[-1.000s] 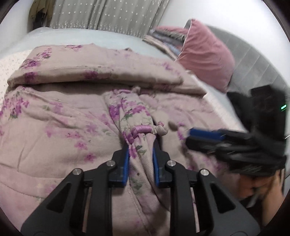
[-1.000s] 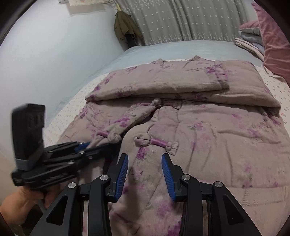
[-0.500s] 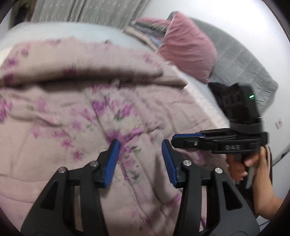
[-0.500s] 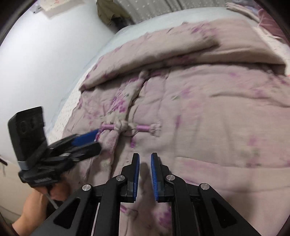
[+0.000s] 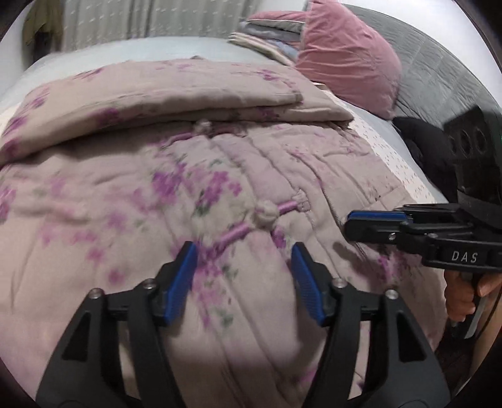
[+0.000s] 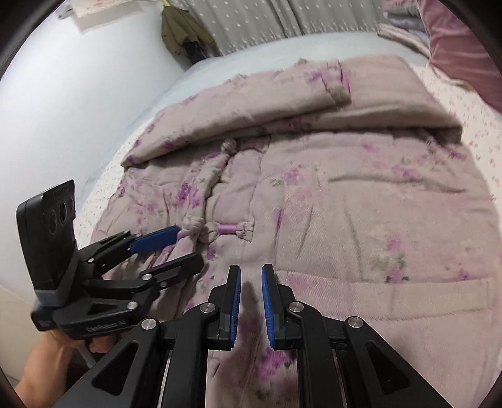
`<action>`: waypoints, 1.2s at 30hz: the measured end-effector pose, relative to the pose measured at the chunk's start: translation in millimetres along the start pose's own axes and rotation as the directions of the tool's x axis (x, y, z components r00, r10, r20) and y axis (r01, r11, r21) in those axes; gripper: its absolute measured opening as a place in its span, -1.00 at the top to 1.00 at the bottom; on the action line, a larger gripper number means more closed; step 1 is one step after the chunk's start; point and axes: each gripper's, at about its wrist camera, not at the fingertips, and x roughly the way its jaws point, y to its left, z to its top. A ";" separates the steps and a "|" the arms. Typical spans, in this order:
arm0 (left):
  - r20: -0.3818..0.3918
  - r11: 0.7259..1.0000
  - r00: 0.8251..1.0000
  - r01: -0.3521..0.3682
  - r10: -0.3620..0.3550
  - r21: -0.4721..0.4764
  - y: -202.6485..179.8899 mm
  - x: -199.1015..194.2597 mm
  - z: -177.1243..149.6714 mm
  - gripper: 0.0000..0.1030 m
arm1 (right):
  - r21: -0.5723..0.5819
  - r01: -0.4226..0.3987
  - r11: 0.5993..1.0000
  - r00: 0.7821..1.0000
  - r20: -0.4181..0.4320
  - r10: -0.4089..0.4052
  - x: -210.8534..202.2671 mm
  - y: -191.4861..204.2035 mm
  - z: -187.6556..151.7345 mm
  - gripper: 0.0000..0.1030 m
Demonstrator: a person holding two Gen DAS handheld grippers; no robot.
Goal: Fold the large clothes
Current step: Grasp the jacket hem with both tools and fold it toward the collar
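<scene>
A large padded floral jacket (image 5: 131,194) in dusty pink lies spread on the bed, its far part folded over into a flat band (image 5: 163,91). It also shows in the right wrist view (image 6: 360,204). A knot button with pink loop (image 5: 266,215) closes the front; it shows in the right wrist view (image 6: 219,230) too. My left gripper (image 5: 243,270) is open and empty, just above the jacket near the button. My right gripper (image 6: 251,292) hovers over the jacket's near hem, its jaws narrowly apart with nothing between them.
A pink pillow (image 5: 342,53) and folded linens (image 5: 266,37) lie at the head of the bed. A grey headboard (image 5: 439,72) is behind them. A white wall (image 6: 78,94) runs along the bed's left side. Curtains (image 6: 282,18) hang at the far end.
My left gripper let go of the bunched jacket front and opened wide; the fabric now lies flat. My right gripper closed from wide open to a narrow gap, then opened slightly.
</scene>
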 end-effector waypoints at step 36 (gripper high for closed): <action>-0.073 0.942 0.987 -0.161 0.145 -0.294 163.0 -119.9 -112.0 -0.96 | 0.242 0.156 0.958 0.979 0.089 -0.182 -129.8 -150.1 -83.1 -0.52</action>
